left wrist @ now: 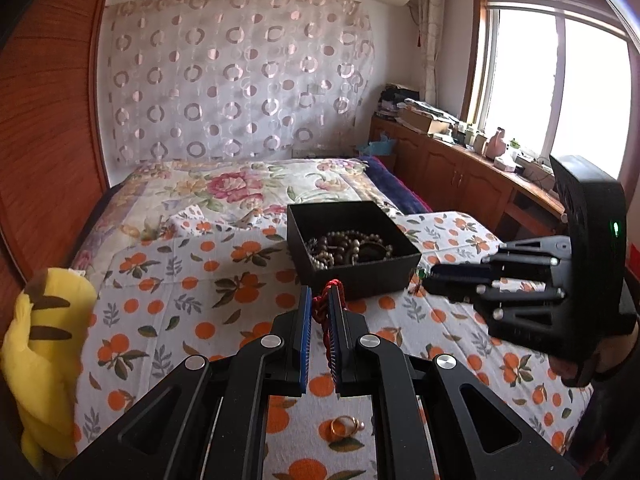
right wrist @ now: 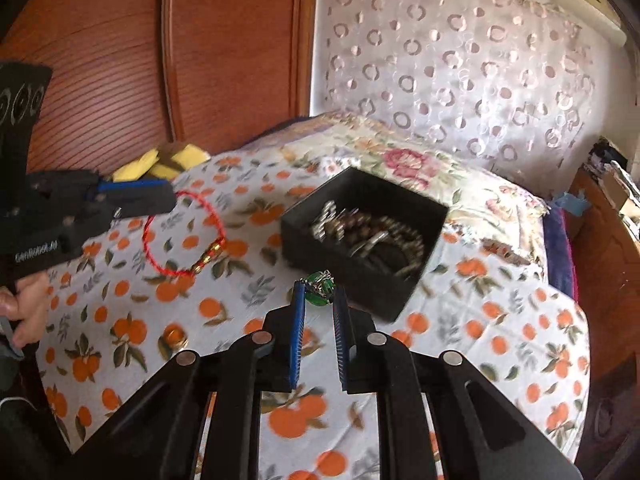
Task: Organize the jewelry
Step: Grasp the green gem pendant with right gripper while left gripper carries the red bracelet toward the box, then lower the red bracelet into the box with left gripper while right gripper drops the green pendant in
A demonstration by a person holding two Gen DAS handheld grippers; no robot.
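A black open box [left wrist: 360,276] [right wrist: 356,276] holding bead bracelets sits on the orange-print cloth. My left gripper [left wrist: 323,300] [right wrist: 170,196] is shut on a red cord bracelet [left wrist: 320,310] with gold beads, which hangs from it above the cloth in the right wrist view [right wrist: 184,236]. My right gripper [right wrist: 318,294] [left wrist: 426,278] is shut on a green stone ring [right wrist: 319,288], held just in front of the box's near corner. A gold ring with a pearl [left wrist: 346,426] [right wrist: 175,336] lies on the cloth below my left gripper.
A yellow plush toy [left wrist: 44,352] [right wrist: 160,164] lies at the bed's left edge by the wooden wardrobe [left wrist: 44,120]. A floral quilt [left wrist: 240,188] covers the bed behind the box. Wooden cabinets [left wrist: 460,176] with clutter run along the window at right.
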